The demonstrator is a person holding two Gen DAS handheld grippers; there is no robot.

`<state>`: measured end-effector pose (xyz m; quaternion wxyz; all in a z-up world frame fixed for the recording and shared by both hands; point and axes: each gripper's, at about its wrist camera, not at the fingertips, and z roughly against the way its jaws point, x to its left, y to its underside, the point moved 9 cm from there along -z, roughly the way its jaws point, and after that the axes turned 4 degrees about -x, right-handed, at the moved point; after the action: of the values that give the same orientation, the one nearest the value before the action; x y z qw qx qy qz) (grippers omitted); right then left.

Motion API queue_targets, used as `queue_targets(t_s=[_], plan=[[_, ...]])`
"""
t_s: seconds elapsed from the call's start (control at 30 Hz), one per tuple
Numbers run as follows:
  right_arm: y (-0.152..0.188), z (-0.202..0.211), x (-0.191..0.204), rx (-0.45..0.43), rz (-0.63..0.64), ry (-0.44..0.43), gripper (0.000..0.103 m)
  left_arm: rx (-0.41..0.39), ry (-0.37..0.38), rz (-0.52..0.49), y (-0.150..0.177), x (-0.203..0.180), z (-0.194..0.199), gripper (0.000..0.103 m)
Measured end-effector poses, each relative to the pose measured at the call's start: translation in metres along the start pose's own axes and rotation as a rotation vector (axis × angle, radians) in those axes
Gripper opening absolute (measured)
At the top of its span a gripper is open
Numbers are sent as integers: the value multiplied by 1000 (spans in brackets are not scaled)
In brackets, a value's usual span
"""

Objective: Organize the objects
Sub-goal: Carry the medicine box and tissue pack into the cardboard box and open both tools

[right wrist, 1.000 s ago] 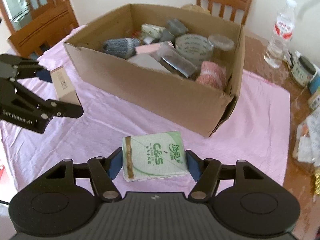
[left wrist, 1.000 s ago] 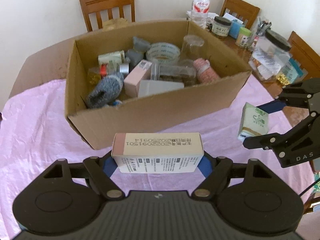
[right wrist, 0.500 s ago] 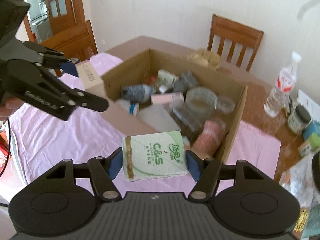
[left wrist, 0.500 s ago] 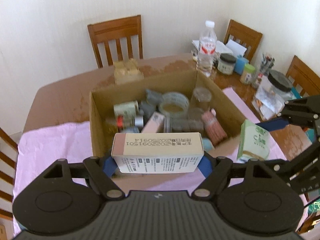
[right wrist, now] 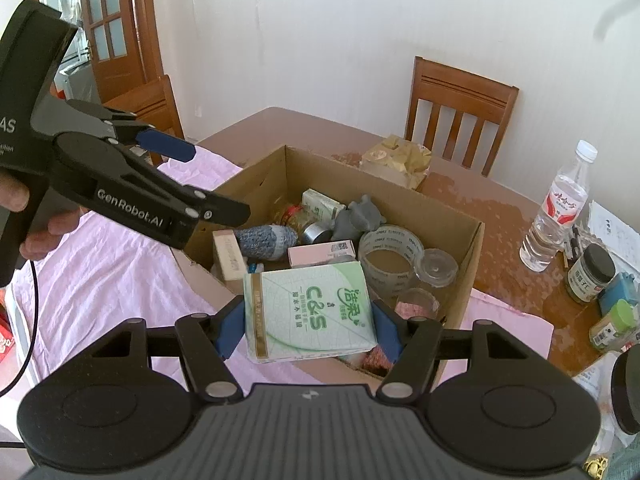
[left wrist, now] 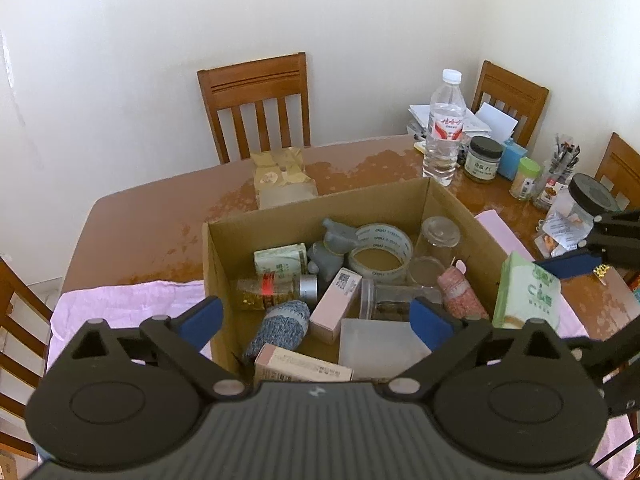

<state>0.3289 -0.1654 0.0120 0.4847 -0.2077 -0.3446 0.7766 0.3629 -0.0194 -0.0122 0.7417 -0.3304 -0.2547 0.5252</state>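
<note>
The open cardboard box (left wrist: pixel 320 210) (right wrist: pixel 476 248) holds several items, among them a tape roll (left wrist: pixel 380 250), a grey sock (left wrist: pixel 282 328) and a pink carton (left wrist: pixel 335 306). My left gripper (left wrist: pixel 316 316) (right wrist: pixel 208 180) hovers over the box's near-left corner with its jaws opening and nothing between them. The beige printed box (left wrist: pixel 300 366) (right wrist: pixel 228 254) lies inside the cardboard box below it. My right gripper (right wrist: pixel 308 332) (left wrist: pixel 568 308) is shut on a green tissue pack (right wrist: pixel 310 314) (left wrist: pixel 524 296), held above the box's near-right side.
A pink cloth (left wrist: pixel 120 304) lies under the box on a brown table (left wrist: pixel 160 216). A paper bag (left wrist: pixel 282 178) stands behind the box. A water bottle (left wrist: pixel 444 136), jars (left wrist: pixel 484 158) and papers crowd the right side. Wooden chairs (left wrist: pixel 256 104) surround the table.
My left gripper's jaws have spread and the beige box has dropped from them into the cardboard box. Both grippers have risen and now look down into it. The tissue pack stays gripped.
</note>
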Motion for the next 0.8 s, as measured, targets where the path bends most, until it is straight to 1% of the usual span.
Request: queue_targets(t_s=[0.13, 0.23, 0.43, 0.5, 0.63, 0.8], plan=[[-1, -4, -2, 5, 2, 5, 71, -10, -2, 23, 6, 5, 2, 101], [-2, -7, -3, 9, 1, 10, 71, -24, -22, 38, 11, 11, 6, 102], [-6, -12, -11, 12, -2, 28, 71, -59, -100, 42, 24, 25, 19, 102], [-8, -15, -14, 16, -6, 35, 71, -62, -118, 53, 31, 29, 24, 102], [-15, -23, -17, 22, -16, 36, 71, -61, -127, 97, 44, 36, 31, 102], [-27, -37, -11, 23, 7, 24, 71, -43, -154, 144, 61, 45, 35, 102]])
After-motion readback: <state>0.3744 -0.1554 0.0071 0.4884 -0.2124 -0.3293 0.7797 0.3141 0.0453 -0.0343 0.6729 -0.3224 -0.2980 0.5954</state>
